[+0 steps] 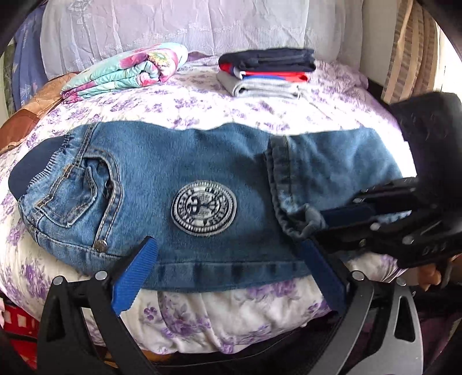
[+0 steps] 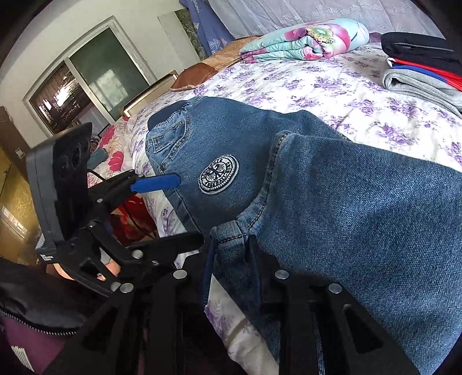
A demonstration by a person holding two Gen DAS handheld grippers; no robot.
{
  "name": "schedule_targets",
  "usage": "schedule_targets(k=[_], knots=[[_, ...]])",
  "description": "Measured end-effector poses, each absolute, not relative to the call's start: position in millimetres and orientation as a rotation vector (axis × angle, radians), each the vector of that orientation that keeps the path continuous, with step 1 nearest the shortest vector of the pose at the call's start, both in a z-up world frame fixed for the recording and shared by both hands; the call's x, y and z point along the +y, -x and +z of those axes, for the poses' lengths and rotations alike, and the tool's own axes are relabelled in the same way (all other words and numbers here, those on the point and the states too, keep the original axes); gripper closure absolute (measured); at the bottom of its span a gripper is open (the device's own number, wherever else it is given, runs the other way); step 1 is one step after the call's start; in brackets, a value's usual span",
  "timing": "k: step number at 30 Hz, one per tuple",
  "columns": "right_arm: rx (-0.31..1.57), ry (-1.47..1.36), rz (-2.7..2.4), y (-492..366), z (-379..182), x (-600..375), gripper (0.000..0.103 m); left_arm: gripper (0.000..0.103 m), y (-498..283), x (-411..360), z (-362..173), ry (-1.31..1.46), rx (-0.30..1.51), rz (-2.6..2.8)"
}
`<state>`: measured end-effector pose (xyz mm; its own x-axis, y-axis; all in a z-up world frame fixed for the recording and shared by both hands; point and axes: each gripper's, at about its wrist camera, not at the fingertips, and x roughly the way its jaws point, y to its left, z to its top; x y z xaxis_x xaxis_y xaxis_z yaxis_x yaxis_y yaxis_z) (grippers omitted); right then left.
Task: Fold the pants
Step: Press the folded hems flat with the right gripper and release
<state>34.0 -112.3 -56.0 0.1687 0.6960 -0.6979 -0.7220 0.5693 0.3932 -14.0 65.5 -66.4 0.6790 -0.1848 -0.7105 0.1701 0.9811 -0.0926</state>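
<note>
**Inspector:** Denim pants (image 1: pixel 179 161) lie across the near edge of the bed (image 1: pixel 202 101), on a purple-flowered cover, waistband to the left in the left wrist view, one leg end turned back over the right part

**Clerk:** Markings on the garment?

**Inspector:** One round white embroidered patch (image 1: pixel 204 206) on the thigh. Lettering runs round its rim, too small to read. A metal rivet (image 1: pixel 101 245) sits below the front pocket (image 1: pixel 78 193)

**Clerk:** Left tool?

**Inspector:** Left tool (image 1: pixel 228 274) jaws stand wide, blue pads either side of the near hem, pressing on nothing

**Clerk:** Right tool?

**Inspector:** Right tool (image 2: pixel 231 245) is narrowed onto the folded corner of the leg hem; denim sits between its jaws and is gripped. White lettering shows on its black body in the left wrist view, too blurred to read

**Clerk:** Other items?

**Inspector:** Stack of folded clothes (image 1: pixel 265 72) at the far side, dark on top, red and blue beneath, grey at the bottom. Rolled floral quilt (image 1: pixel 127 69) to its left, well apart from the pants. Lace curtain (image 1: pixel 173 26) behind
</note>
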Motion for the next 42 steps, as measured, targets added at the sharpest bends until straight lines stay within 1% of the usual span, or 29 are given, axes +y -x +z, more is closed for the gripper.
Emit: schedule_targets(k=[1,2,3,5,6,8,11,13,15,17,21,23,25,29,35,37,38,39,42], knots=[[0.976,0.027,1.004,-32.9,-51.3,-113.8,0.076,0.005,11.9,66.7,-65.7,0.034,0.792,-0.194],[0.980,0.008,1.008,-32.5,-47.4,-118.0,0.072,0.005,9.1,66.9,-66.5,0.048,0.796,-0.192],[0.974,-0.015,1.012,-30.0,-40.3,-124.6,0.070,0.005,4.8,66.7,-67.7,0.069,0.806,-0.200],[0.927,-0.074,1.019,-26.3,-22.1,-142.8,0.068,0.005,-0.1,64.6,-66.3,0.090,0.811,-0.212],[0.892,-0.097,1.004,-26.5,-11.2,-153.7,0.063,0.005,-1.4,62.0,-64.1,0.090,0.805,-0.216],[0.821,-0.102,0.929,-28.2,4.6,-173.1,0.058,0.005,-3.0,56.4,-60.4,0.079,0.790,-0.222],[0.824,-0.097,0.758,-52.1,0.3,-190.1,0.058,0.005,-10.5,47.8,-59.6,0.054,0.788,-0.216],[0.903,-0.097,0.672,-78.9,-25.2,-191.3,0.061,0.004,-20.0,47.1,-67.6,0.052,0.814,-0.193],[1.010,-0.112,0.617,-99.9,-66.7,-190.7,0.061,0.004,-28.1,51.6,-79.0,0.073,0.836,-0.177],[0.950,-0.091,0.618,-97.7,-72.7,-190.7,0.063,0.004,-27.3,50.1,-81.6,0.041,0.826,-0.139],[0.866,-0.063,0.648,-71.5,-45.5,-192.3,0.061,0.005,-22.3,56.2,-78.1,0.066,0.825,-0.157],[0.801,0.033,0.695,-51.8,-31.4,-179.8,0.061,0.005,-15.7,65.4,-74.0,0.096,0.832,-0.172],[0.741,0.222,0.743,-25.8,-22.2,-155.9,0.056,0.005,-5.8,74.0,-69.3,0.107,0.823,-0.164],[0.716,0.514,0.822,12.5,-38.1,-109.9,0.055,0.005,8.1,91.8,-64.7,0.129,0.828,-0.143],[0.738,0.669,0.808,18.9,-62.2,-77.0,0.056,0.005,13.1,83.1,-66.8,0.053,0.823,-0.085],[0.790,0.627,0.810,8.2,-69.1,-75.5,0.056,0.005,14.5,84.5,-66.4,0.052,0.820,-0.078],[0.805,0.601,0.813,5.4,-68.9,-77.9,0.058,0.005,15.1,85.6,-65.7,0.058,0.818,-0.079],[0.820,0.573,0.825,4.4,-67.0,-79.9,0.069,0.005,15.7,87.1,-65.0,0.064,0.814,-0.077],[0.847,0.487,0.848,0.0,-60.0,-86.3,0.082,0.005,15.5,89.0,-65.6,0.074,0.814,-0.073]])
